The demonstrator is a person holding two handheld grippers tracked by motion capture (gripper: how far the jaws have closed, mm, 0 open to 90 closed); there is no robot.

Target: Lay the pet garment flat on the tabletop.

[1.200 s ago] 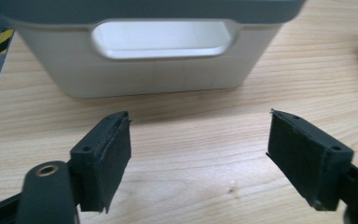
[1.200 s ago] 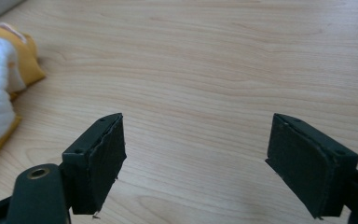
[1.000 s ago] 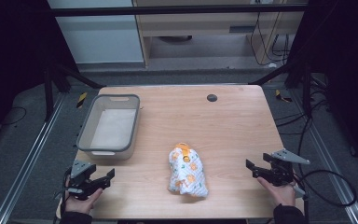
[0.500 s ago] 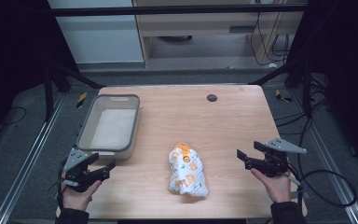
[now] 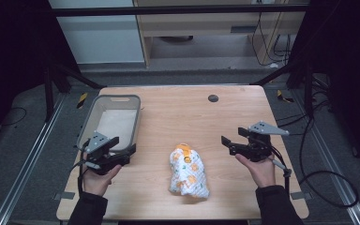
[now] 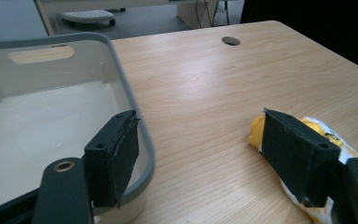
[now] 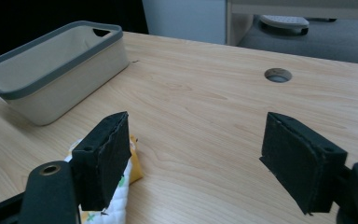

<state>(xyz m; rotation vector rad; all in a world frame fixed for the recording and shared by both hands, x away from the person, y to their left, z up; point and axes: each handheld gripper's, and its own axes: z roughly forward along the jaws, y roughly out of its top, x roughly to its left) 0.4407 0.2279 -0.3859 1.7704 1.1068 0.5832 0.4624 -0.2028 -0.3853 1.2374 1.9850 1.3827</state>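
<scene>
A white pouch printed with orange and green, with a yellow top end (image 5: pixel 188 172), lies on the wooden table (image 5: pixel 178 112) near its front middle. My left gripper (image 5: pixel 124 147) hovers open to the pouch's left, by the near right corner of a grey bin (image 5: pixel 130 125). My right gripper (image 5: pixel 228 144) hovers open to the pouch's right. In the left gripper view the open jaws (image 6: pixel 205 156) frame bare wood, with the pouch (image 6: pixel 256 133) behind the right jaw. In the right gripper view the open jaws (image 7: pixel 200 158) also frame bare wood, and the pouch (image 7: pixel 134 164) is behind the left jaw.
The grey bin (image 6: pixel 135 107) has nothing in it and stands at the table's left side; it shows again as the bin (image 7: pixel 60 65). A round cable hole (image 5: pixel 213 98) is in the far part of the table. Dark frame posts and cables surround the table.
Both hands have moved forward from the table's front edge and inward toward the pouch. The pouch and the bin have not moved.
</scene>
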